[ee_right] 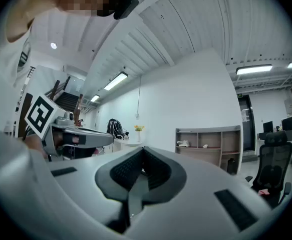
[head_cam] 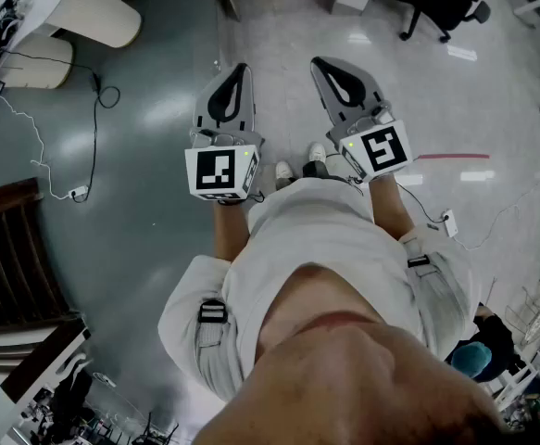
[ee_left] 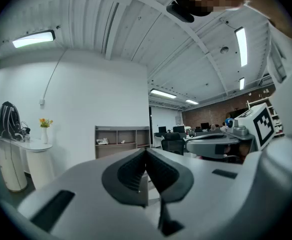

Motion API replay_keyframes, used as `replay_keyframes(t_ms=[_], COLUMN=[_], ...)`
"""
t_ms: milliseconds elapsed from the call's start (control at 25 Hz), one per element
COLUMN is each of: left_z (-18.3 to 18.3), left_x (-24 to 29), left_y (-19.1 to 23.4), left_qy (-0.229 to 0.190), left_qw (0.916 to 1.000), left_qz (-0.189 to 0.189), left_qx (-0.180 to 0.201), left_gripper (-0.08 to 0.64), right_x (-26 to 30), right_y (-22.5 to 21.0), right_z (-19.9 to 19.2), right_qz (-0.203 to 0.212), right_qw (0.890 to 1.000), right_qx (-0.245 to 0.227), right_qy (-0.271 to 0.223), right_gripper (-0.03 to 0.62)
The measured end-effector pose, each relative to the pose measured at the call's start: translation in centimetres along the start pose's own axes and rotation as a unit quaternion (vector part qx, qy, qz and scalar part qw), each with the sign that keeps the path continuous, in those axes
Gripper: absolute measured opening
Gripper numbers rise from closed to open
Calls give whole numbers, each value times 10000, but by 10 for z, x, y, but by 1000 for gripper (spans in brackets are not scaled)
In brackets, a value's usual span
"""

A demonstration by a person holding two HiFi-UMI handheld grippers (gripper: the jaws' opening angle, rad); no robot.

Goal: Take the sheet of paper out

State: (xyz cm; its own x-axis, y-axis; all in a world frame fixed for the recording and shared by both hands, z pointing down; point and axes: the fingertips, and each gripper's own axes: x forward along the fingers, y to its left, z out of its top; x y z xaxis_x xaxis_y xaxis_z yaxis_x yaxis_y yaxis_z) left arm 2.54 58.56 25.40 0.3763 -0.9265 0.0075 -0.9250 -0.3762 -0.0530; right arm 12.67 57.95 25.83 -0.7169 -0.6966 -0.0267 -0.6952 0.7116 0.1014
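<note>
You held the left gripper (head_cam: 240, 69) and the right gripper (head_cam: 319, 62) level and side by side above the grey floor (head_cam: 149, 146), pointing toward a shelf unit (ee_left: 121, 140). Each had its jaws clenched together on nothing. I cannot tell where the sheet of paper lay.
</note>
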Motion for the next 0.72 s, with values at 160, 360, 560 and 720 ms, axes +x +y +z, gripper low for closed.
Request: replay_keyframes(t_ms=[160,360,560,720], left_z=[2,1,0,3], left_x=[-4,-4,9,26], left_y=[-2,-8,-16,-30], left_qy=[-13,-4,21,19], left_qw=[10000,10000,10000,9999], left_qz=[-13,21,81,137], left_qx=[1,-36,-39,24], left_gripper=[11,11,11,11], right_x=[-2,-7,-6,-13], right_y=[4,-2,-18,-36], right_z=[3,3,0,0], right_qz=[-8,-2,18,95], right_qw=[10000,9998,9998,9997], right_qx=[11,160,132,91], right_qy=[-40,-155,-158,-204], right_gripper=[20,20,20,21])
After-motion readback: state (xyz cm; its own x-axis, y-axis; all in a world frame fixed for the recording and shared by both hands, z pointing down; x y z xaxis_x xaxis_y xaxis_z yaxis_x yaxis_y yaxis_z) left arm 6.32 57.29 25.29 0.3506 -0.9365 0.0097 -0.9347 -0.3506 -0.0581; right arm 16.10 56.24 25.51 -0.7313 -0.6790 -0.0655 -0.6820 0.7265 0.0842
